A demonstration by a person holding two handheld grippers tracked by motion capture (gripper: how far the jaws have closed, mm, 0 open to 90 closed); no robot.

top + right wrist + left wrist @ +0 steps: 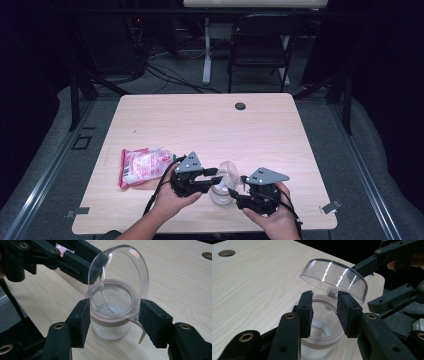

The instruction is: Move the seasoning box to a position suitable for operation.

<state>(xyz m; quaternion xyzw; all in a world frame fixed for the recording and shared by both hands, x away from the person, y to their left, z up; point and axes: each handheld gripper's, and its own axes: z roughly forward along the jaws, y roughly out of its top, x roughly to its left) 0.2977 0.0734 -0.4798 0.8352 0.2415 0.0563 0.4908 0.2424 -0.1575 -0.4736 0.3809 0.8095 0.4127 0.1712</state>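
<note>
The left gripper [323,312] stands with its jaws spread on either side of the hinge tab of a clear jar [322,330], the pads just off the beige collar, not pressing on it. The right gripper [113,322] faces it from the other side, jaws wide apart astride the same collar with a gap at each pad, so neither tool grips anything. The jar stands upright on the wooden table [210,120] near its front edge, between the two grippers, with something white in its bottom. Its domed clear lid [335,277] is flipped up on the hinge and stands tilted above the mouth. To the left, well apart from the jar, lies a pink and white packet [141,166].
</note>
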